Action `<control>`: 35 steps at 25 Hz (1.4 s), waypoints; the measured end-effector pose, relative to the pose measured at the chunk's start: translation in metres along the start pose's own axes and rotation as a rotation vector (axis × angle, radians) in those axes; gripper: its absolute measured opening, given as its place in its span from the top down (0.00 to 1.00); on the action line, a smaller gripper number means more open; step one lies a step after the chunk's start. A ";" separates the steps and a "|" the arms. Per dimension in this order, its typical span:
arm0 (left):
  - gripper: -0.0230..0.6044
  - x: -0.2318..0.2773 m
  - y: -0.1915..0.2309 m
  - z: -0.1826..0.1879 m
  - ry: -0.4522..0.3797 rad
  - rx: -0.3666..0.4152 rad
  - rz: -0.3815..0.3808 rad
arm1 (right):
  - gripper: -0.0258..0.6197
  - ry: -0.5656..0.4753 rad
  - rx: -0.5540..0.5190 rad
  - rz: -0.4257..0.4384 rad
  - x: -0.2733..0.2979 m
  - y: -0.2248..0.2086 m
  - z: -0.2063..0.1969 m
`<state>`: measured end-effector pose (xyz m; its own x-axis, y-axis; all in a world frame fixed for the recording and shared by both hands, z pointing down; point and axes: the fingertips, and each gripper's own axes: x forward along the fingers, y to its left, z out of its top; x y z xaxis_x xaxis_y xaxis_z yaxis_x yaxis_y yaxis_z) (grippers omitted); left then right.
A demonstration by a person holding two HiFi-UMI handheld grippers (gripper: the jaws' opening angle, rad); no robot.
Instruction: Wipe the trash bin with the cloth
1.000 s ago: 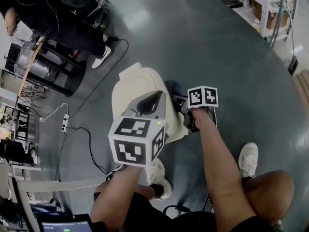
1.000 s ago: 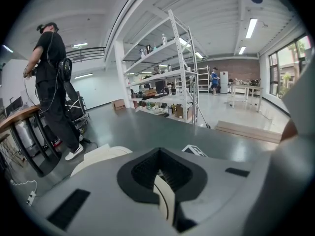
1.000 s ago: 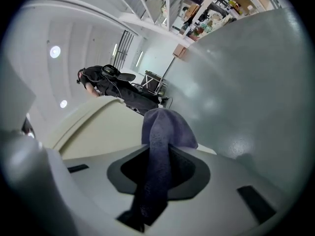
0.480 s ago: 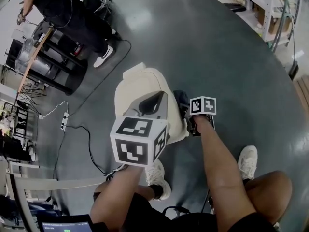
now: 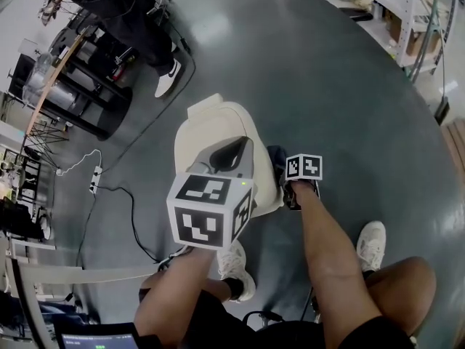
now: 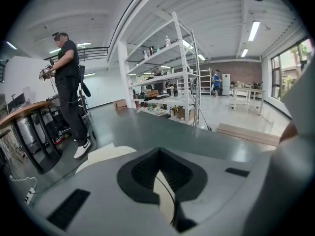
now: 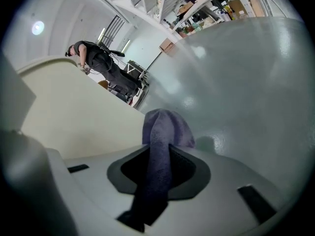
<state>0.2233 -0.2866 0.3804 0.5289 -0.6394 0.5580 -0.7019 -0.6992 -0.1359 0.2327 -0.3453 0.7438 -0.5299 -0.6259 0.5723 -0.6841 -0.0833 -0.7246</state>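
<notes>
A cream trash bin point(image 5: 214, 129) stands on the grey floor just ahead of my feet. My left gripper point(image 5: 231, 153) rests on the bin's near top edge; in the left gripper view its jaws point(image 6: 162, 183) are shut on a thin cream edge of the trash bin point(image 6: 101, 154). A blue-purple cloth point(image 5: 277, 158) is pressed against the bin's right side by my right gripper point(image 5: 289, 184). In the right gripper view the cloth point(image 7: 165, 129) sticks up from the shut right gripper point(image 7: 158, 168), beside the bin's cream wall point(image 7: 74, 112).
A person in black point(image 5: 127, 9) stands at the top left by a desk and rack point(image 5: 69, 93). A cable and power strip point(image 5: 95, 185) lie on the floor left of the bin. Metal shelving point(image 5: 414, 17) lines the top right. My shoes point(image 5: 236, 264) flank the bin's near side.
My right gripper has slid the cloth down the bin's right side, toward me. The person in black has stepped further to the upper left. The left gripper has stayed put.
</notes>
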 end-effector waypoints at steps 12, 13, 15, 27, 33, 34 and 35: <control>0.96 -0.016 0.013 0.005 -0.043 -0.039 0.013 | 0.82 -0.133 -0.135 -0.021 -0.031 0.023 0.038; 0.96 -0.018 0.015 0.006 -0.048 -0.042 0.014 | 0.82 -0.145 -0.151 -0.018 -0.037 0.028 0.043; 0.96 -0.022 0.017 0.008 -0.063 -0.053 0.014 | 0.82 -0.178 -0.182 -0.018 -0.051 0.035 0.056; 0.96 -0.051 0.047 0.032 -0.152 -0.146 0.065 | 0.82 -0.343 -0.463 -0.046 -0.185 0.134 0.147; 0.96 -0.070 0.065 0.035 -0.199 -0.182 0.092 | 0.82 -0.424 -0.631 -0.028 -0.241 0.227 0.159; 0.96 -0.077 0.070 0.035 -0.209 -0.185 0.101 | 0.82 -0.442 -0.642 -0.018 -0.249 0.241 0.157; 0.96 -0.083 0.075 0.034 -0.218 -0.188 0.111 | 0.82 -0.459 -0.651 -0.011 -0.256 0.253 0.155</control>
<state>0.1431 -0.2975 0.2959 0.5195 -0.7763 0.3569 -0.8265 -0.5626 -0.0207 0.2730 -0.3268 0.3543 -0.3590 -0.8963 0.2602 -0.9185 0.2898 -0.2690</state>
